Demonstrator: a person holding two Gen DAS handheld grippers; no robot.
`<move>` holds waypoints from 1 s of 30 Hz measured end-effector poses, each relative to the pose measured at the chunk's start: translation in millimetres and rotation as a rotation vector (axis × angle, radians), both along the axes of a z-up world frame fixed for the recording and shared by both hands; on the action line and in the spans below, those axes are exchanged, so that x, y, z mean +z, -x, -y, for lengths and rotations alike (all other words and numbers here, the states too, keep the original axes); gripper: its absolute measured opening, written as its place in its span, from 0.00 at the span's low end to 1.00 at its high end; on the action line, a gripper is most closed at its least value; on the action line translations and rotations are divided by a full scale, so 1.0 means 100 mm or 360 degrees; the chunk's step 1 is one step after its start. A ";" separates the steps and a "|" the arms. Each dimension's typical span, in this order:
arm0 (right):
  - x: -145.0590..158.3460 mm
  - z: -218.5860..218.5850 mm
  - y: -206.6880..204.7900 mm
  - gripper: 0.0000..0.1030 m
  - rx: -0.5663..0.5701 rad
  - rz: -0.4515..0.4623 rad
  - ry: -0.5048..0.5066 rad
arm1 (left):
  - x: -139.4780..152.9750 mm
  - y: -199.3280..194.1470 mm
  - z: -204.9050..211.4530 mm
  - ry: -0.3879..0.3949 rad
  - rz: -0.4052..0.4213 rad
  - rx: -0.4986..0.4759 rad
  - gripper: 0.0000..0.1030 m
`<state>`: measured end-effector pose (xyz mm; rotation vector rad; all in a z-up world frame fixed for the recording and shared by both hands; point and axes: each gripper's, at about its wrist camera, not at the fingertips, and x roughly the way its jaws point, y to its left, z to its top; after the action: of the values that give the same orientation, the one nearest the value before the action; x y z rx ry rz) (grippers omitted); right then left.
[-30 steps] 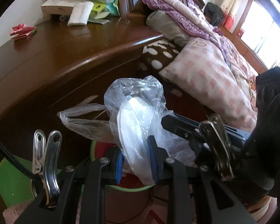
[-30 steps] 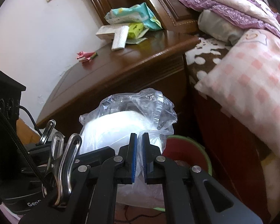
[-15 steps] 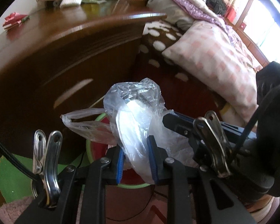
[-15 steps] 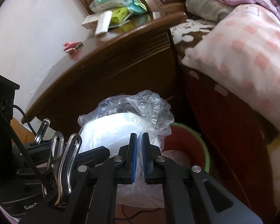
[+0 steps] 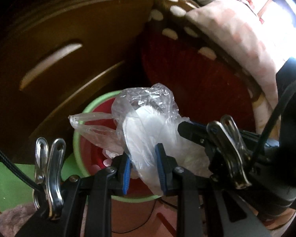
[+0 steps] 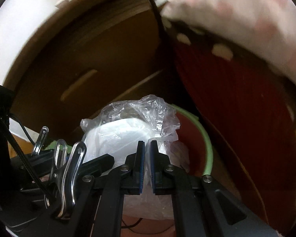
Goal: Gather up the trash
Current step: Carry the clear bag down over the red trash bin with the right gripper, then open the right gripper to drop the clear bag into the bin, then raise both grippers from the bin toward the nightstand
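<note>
Holding clear plastic bag [image 5: 148,126] with white contents between both grippers, above red bin with green rim [image 5: 78,138]. Left gripper [image 5: 143,165]: blue pads pinching bag's bulk, bag filling gap between fingers. Right gripper [image 6: 145,164]: fingers pressed nearly together, nipping thin fold of bag film. Wooden cabinet [image 5: 59,49] behind, bed [image 5: 236,39] to right.
</note>
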<state>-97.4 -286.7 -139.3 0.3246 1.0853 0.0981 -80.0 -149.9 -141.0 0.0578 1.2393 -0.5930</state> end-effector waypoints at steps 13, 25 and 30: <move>-0.24 0.00 -0.07 0.07 -0.0039 -0.0120 0.0025 | -0.27 -0.13 0.07 -0.0050 -0.0062 0.0014 0.23; -0.21 0.06 -0.02 0.23 -0.0090 -0.0084 -0.0005 | -0.22 -0.16 -0.02 -0.0085 0.0001 0.0101 0.41; -0.14 0.05 0.02 0.25 -0.0064 -0.0038 -0.0017 | -0.11 -0.14 -0.05 -0.0113 0.0070 0.0127 0.41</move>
<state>-99.1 -291.7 -153.5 0.3575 1.1017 0.0643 -66.4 -145.0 -151.6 0.0802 1.2143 -0.4761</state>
